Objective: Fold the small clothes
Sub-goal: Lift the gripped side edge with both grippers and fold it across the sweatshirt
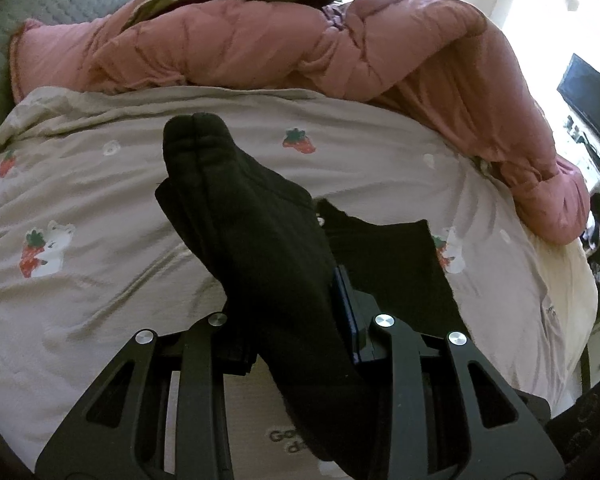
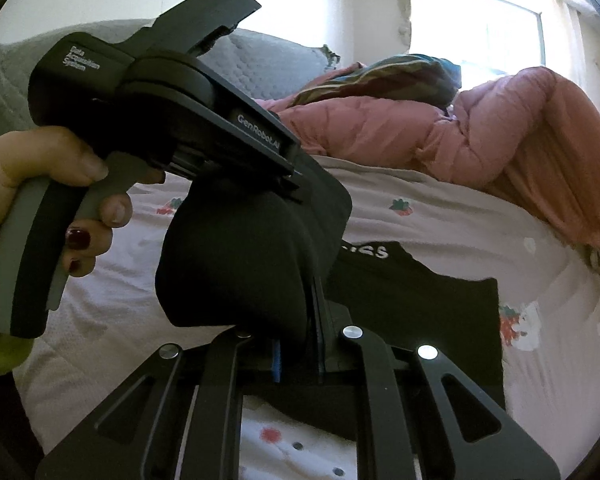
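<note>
The bed (image 1: 100, 184) fills both views, a pink quilt (image 1: 260, 48) at twelve o'clock. A black garment (image 2: 420, 312) lies flat at four o'clock. Both grippers, left gripper (image 1: 292, 312) and right gripper (image 2: 300, 340), are clamped on a black sock (image 1: 236, 216) held aloft; uneven pulling could slip it free.

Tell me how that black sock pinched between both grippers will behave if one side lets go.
Likely floppy: the black sock bends and bulges between the left gripper and right gripper rather than holding a line. Probably light, since it hangs from a thin pinch above the strawberry-print sheet. Its fuzzy knit looks grippy, not slippery, so the freed end should just droop.
</note>
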A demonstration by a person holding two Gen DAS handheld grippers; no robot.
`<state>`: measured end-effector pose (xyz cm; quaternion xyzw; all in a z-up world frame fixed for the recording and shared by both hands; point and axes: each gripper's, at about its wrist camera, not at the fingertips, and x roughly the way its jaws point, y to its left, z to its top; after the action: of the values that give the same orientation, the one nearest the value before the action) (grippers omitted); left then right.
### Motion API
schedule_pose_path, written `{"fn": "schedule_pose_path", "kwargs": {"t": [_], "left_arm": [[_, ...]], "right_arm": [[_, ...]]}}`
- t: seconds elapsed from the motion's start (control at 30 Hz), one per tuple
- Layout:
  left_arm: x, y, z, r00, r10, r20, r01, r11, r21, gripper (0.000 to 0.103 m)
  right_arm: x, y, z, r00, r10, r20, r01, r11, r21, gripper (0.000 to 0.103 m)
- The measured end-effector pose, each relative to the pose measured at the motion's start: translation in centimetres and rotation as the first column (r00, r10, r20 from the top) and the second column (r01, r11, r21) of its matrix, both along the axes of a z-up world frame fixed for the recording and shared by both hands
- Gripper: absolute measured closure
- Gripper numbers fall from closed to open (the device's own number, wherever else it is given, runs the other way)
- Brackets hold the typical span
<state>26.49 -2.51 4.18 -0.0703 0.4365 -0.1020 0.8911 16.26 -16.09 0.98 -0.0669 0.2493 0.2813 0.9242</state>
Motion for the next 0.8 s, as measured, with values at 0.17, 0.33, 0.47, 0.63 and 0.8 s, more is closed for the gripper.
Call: {"fn": "schedule_pose_path", "kwargs": {"t": [0.17, 0.33, 0.47, 0.63, 0.8], "left_arm": [[0.2, -2.4, 0.2, 1.000, -0.026, 0.001, 0.026, 0.999, 0.019, 0.079], [0.4, -4.5, 0.0, 0.999, -0.045, -0.005, 0.045, 0.999, 0.025, 0.079], [0.7, -6.1, -0.4, 0.998, -0.057, -0.012, 0.057, 0.998, 0.032, 0.079], [1.3, -7.8, -0.9, 0.997, -0.074, -0.023, 0.075, 0.996, 0.040, 0.079], [2.0, -9.7, -1.5, 0.994, -0.095, -0.045, 0.097, 0.994, 0.057, 0.079]], "right_arm": [[0.3, -2.1, -0.3, 1.000, -0.021, -0.017, 0.022, 0.999, 0.029, 0.093], [0.7, -3.9, -0.6, 0.998, -0.045, -0.036, 0.047, 0.998, 0.052, 0.093], [0.9, -5.3, -1.0, 0.997, -0.065, -0.053, 0.068, 0.995, 0.069, 0.094], [1.3, -6.7, -1.5, 0.993, -0.083, -0.082, 0.090, 0.992, 0.089, 0.094], [1.7, -8.1, -2.2, 0.986, -0.111, -0.125, 0.125, 0.986, 0.111, 0.094]]}}
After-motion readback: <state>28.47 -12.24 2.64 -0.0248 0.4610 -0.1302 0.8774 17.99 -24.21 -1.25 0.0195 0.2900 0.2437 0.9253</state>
